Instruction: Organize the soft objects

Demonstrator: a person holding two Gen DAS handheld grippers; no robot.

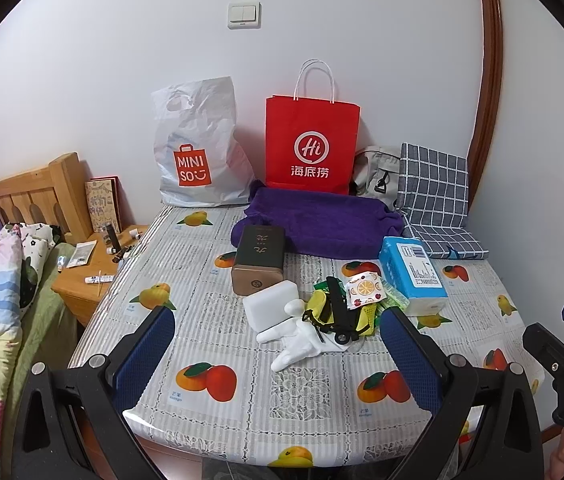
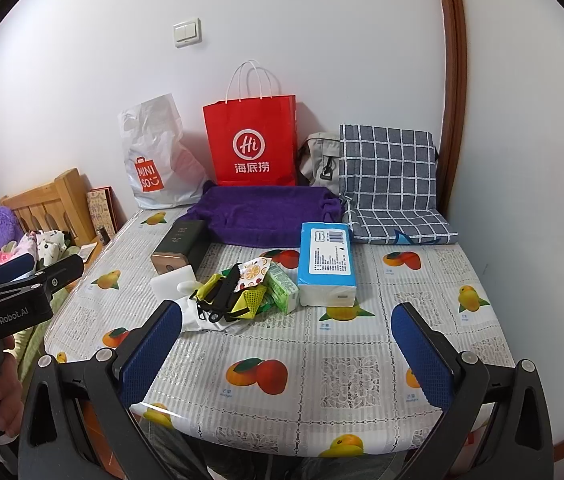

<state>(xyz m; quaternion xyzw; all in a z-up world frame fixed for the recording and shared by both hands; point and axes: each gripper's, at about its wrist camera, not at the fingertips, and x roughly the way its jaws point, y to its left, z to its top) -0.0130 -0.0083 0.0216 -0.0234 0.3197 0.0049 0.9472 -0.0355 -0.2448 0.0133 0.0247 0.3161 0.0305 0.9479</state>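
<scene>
You faced a table (image 1: 242, 396) under a fruit-print cover, pushed against a white wall, with a bed and a nightstand off its left edge. Going left to right along the wall, a white bag (image 1: 198, 144), a red bag (image 1: 311, 144) and a checked cushion (image 1: 434, 184) stood propped up, probably parked there to keep the front free. A purple towel (image 1: 322, 220) lay folded flat in front of the red bag, touching the cushion's base.

In the middle sat the clutter, likely what you were meant to sort. From the left: a dark tin (image 1: 258, 260) on its side, a white block (image 1: 272, 306) just in front of it, a white figure (image 1: 302, 344), a yellow and black strap bundle (image 1: 336, 312) lying over the figure, a fruit-print packet (image 1: 364, 288), a green packet (image 2: 282, 288), then a blue tissue pack (image 1: 414, 272) standing apart on the right.

Your left gripper (image 1: 278, 354) hovered low over the near edge, its 2 blue pads wide apart and empty, aimed at the figure and straps. Your right gripper (image 2: 288, 354) was level beside it, also spread wide and holding nothing, aimed nearer the tissue pack. Neither touched anything.
</scene>
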